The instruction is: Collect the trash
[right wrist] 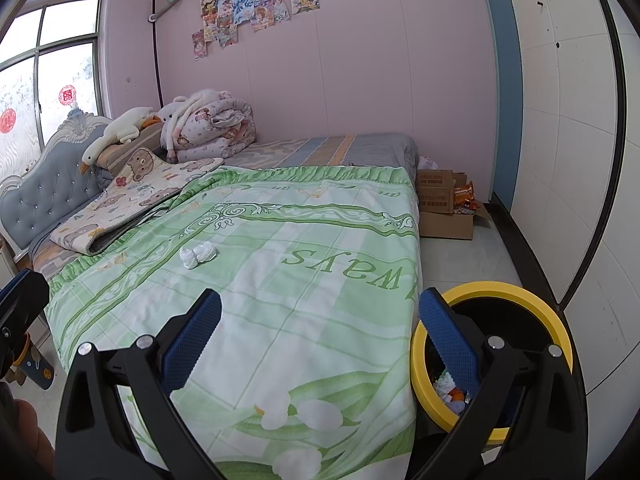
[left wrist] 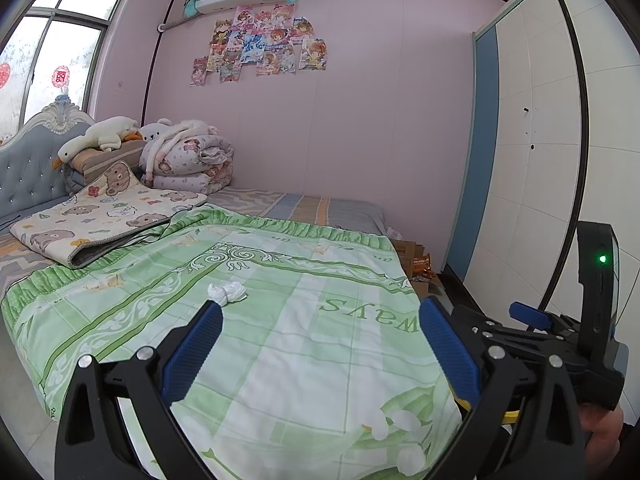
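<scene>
Crumpled white tissue paper [left wrist: 226,291] lies on the green blanket [left wrist: 304,320] on the bed; it also shows in the right wrist view [right wrist: 197,255]. My left gripper [left wrist: 320,332] is open and empty, held above the blanket with the tissue just beyond its left fingertip. My right gripper [right wrist: 320,328] is open and empty above the foot of the blanket [right wrist: 312,280]. A yellow-rimmed trash bin [right wrist: 556,320] stands on the floor at the bed's right, with some trash inside, partly behind the right finger. The right gripper's body [left wrist: 560,340] shows at the right of the left wrist view.
A folded bear-print quilt [left wrist: 108,216], pillows, a plush goose [left wrist: 96,136] and a rolled duvet [left wrist: 188,160] lie at the head of the bed. Cardboard boxes with snack packets [right wrist: 444,204] sit on the floor beyond the bed. A white wardrobe [right wrist: 568,120] lines the right wall.
</scene>
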`<state>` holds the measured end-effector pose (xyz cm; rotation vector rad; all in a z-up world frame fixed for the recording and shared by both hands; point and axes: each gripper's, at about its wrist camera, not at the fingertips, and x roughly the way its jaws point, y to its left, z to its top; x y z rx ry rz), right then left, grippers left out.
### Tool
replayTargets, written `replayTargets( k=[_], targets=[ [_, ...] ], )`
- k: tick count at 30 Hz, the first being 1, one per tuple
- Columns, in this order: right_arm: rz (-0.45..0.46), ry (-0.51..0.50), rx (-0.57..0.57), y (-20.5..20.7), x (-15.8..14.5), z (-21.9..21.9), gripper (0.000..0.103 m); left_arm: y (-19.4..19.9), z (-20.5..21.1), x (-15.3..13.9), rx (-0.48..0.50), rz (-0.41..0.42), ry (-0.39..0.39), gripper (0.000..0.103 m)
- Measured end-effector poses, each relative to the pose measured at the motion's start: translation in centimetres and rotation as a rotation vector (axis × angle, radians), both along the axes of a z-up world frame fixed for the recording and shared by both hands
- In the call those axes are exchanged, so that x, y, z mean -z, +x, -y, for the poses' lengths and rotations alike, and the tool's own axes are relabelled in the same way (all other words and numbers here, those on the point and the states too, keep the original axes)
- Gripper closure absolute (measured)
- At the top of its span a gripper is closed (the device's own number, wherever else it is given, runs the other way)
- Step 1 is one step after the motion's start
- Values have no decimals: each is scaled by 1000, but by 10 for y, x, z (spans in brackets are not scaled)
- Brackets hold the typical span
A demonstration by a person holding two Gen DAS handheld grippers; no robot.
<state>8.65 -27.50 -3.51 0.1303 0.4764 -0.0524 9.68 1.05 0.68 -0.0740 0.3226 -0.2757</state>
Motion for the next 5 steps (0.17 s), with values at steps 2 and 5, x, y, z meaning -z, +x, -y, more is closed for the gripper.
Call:
replayTargets(
  k=[2, 5],
  targets=[
    [0, -1, 0, 1, -1, 0, 8, 0, 0, 0, 0, -3, -1, 8],
    [0, 0, -1, 1, -1, 1, 8, 1, 1, 0, 2, -5, 0, 8]
  ],
)
